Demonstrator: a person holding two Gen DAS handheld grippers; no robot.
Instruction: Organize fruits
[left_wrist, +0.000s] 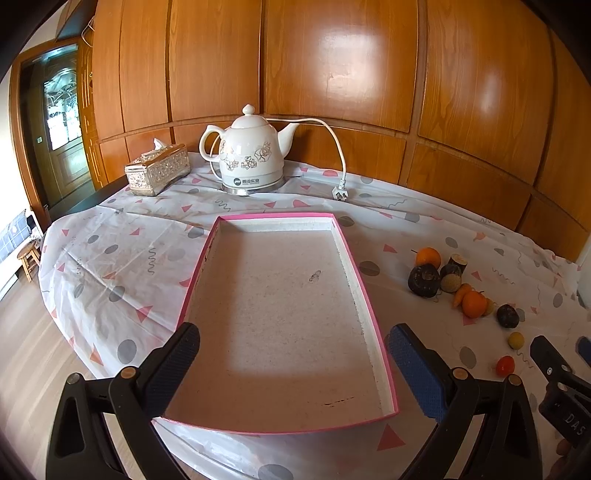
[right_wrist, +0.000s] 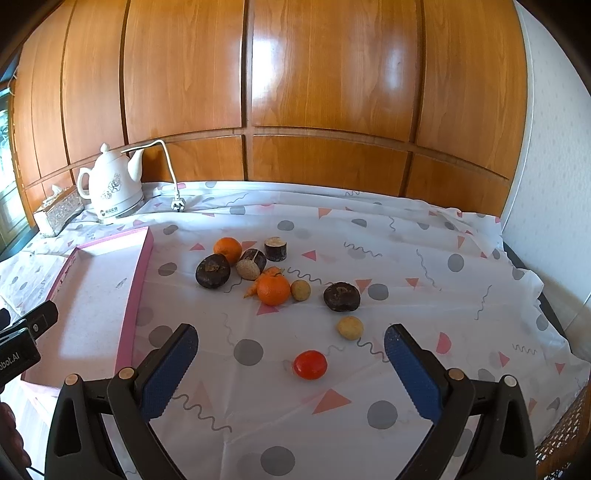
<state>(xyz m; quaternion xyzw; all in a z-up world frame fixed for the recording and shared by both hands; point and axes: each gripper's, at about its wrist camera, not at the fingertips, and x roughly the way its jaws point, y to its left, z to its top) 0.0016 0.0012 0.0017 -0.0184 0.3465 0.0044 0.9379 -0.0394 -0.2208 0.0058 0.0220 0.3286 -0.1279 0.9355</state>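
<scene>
A shallow pink-rimmed box (left_wrist: 365, 291) lies on the tablecloth with nothing in it; it also shows in the right wrist view (right_wrist: 136, 288). My left gripper (left_wrist: 291, 349) is open over its near end. My right gripper (right_wrist: 290, 349) is open and empty just above a small red tomato (right_wrist: 310, 364). Beyond it lie a yellowish fruit (right_wrist: 350, 327), two oranges (right_wrist: 273, 290), two dark round fruits (right_wrist: 341, 296), a small carrot (right_wrist: 251, 290) and several other pieces. The same cluster shows to the box's right in the left wrist view (left_wrist: 428, 280).
A white electric kettle (left_wrist: 251, 151) with its cord and plug (left_wrist: 340, 194) and a silver tissue box (left_wrist: 157, 170) stand at the back by the wood-panelled wall. The table's left edge drops to the floor (left_wrist: 33, 332). A white wall (right_wrist: 546, 184) bounds the right.
</scene>
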